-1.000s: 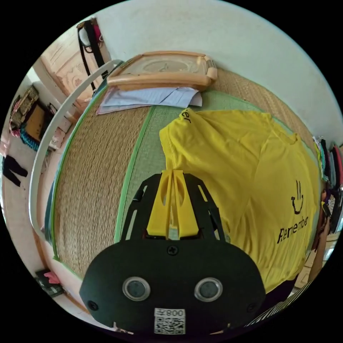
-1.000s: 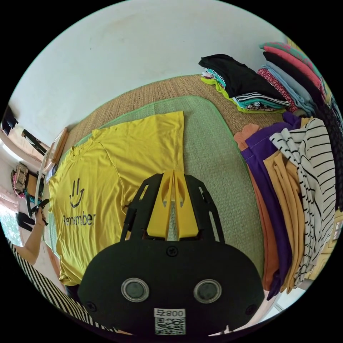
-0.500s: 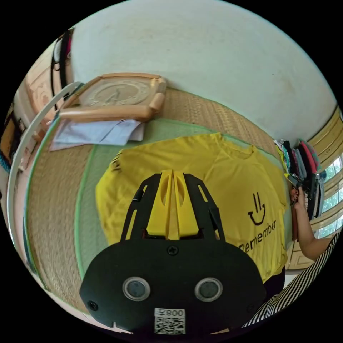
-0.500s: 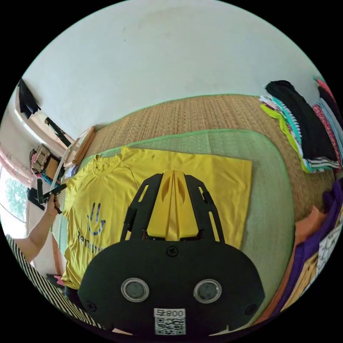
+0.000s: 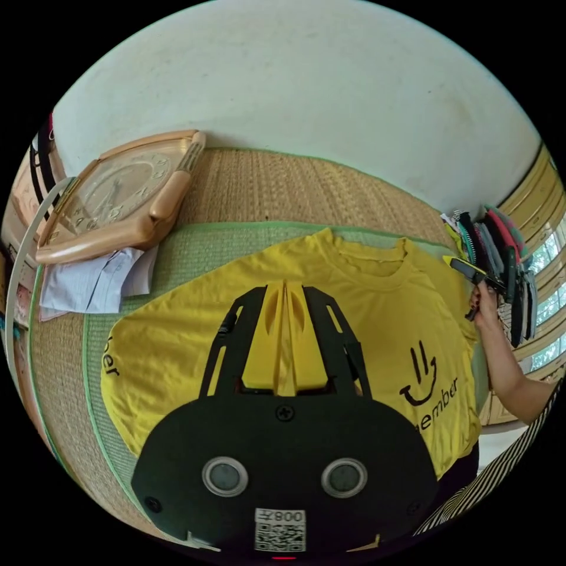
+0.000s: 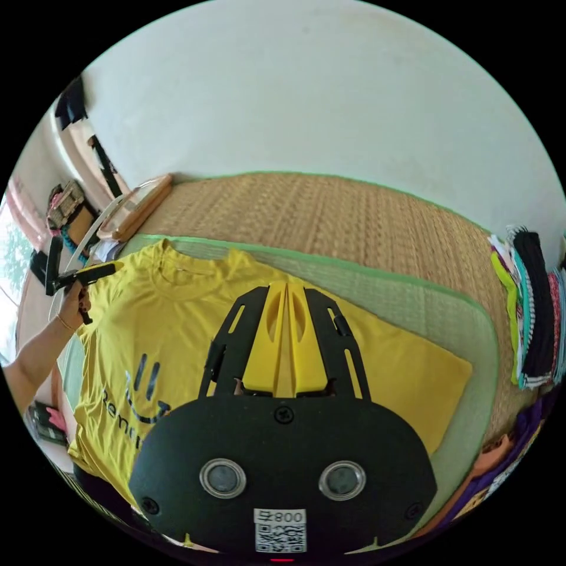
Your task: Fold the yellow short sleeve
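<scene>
yellow short sleeve shirt [image 5: 365,306] lies flat, print up, on green mat [image 5: 194,247], spread ready for folding | left claw [image 5: 285,289] jaws together, empty, over left sleeve side | right claw [image 6: 286,289] jaws together, empty, over right sleeve side | clothes stack [image 6: 530,306] far right, probably done pile

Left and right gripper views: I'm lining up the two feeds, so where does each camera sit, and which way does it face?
Left gripper view: rides behind the left gripper, jaws together, over the yellow shirt, facing the wall and clock; a hand holds the right gripper.
Right gripper view: rides behind the right gripper, over the shirt's sleeve side, facing the wall; the other hand shows.
Shared: shirt, green mat, folded clothes stack.
</scene>
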